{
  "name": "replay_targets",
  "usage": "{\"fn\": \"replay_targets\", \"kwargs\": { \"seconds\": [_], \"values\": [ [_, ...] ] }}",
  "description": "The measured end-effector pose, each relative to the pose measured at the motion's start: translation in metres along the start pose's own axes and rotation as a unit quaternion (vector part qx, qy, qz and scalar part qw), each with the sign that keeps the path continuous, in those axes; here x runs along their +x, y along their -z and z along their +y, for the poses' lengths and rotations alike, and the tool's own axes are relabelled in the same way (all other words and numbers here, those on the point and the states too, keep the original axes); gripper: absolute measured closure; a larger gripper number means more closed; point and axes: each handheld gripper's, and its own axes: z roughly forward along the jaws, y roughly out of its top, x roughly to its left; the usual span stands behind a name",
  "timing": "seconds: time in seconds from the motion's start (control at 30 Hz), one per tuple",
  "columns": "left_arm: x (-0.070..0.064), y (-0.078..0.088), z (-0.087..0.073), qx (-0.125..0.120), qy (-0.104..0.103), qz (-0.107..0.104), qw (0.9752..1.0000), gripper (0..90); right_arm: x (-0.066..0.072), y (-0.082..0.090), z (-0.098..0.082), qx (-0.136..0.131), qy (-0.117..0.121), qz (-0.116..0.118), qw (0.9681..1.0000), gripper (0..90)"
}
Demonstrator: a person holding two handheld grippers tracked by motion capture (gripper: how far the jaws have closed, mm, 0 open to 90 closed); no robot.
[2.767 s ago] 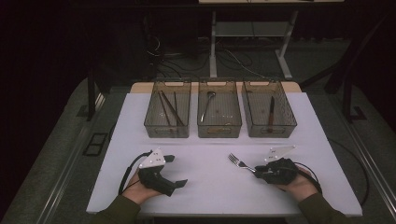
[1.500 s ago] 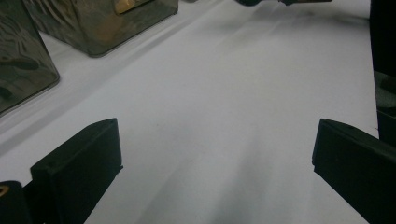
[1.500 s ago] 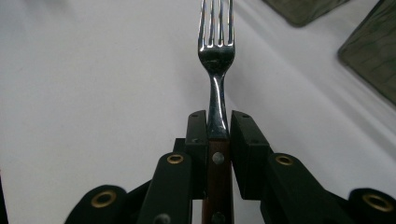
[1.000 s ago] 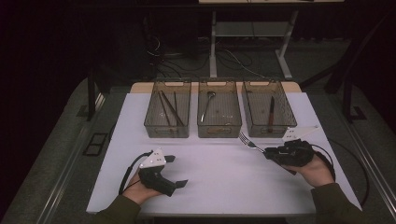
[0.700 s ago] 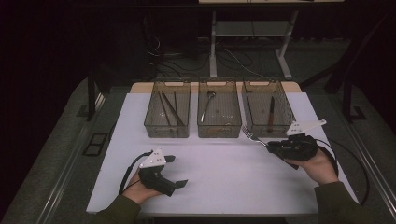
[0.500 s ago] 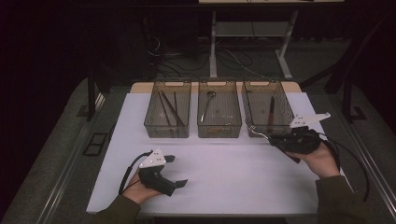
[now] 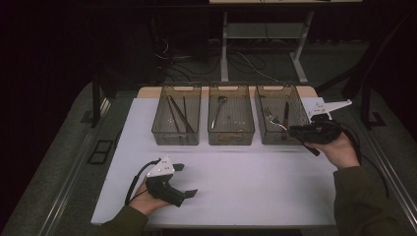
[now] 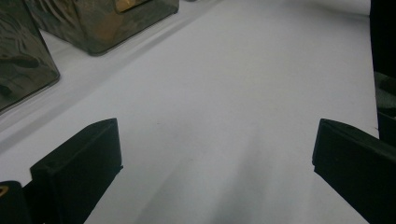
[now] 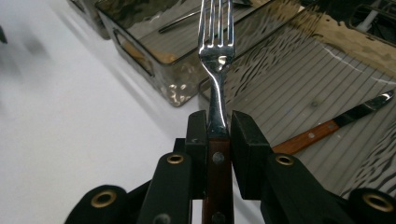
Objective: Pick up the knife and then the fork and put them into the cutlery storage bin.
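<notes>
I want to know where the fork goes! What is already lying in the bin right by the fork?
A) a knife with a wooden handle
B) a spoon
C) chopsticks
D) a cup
A: in the right gripper view, a knife with a brown wooden handle lies on the bottom of the right bin, just past the fork that the right gripper holds.

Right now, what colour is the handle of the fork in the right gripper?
Reddish-brown wood with metal rivets on the fork, clearest in the right gripper view.
</notes>
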Motion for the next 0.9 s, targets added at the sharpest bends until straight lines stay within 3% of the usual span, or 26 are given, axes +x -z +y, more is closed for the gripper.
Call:
{"fn": "replay_targets", "kwargs": {
  "seconds": [0.5, 0.9],
  "values": [
    [0.001, 0.001, 0.000, -0.002, 0.002, -0.002, 1.0000, 0.5, -0.031, -0.012, 0.027, 0.016, -0.024, -0.024, 0.9993, 77.5],
    [0.001, 0.001, -0.001, -0.002, 0.002, -0.005, 1.0000, 0.5, -0.064, -0.029, 0.039, 0.027, -0.066, -0.041, 0.9966, 77.5]
  ]
}}
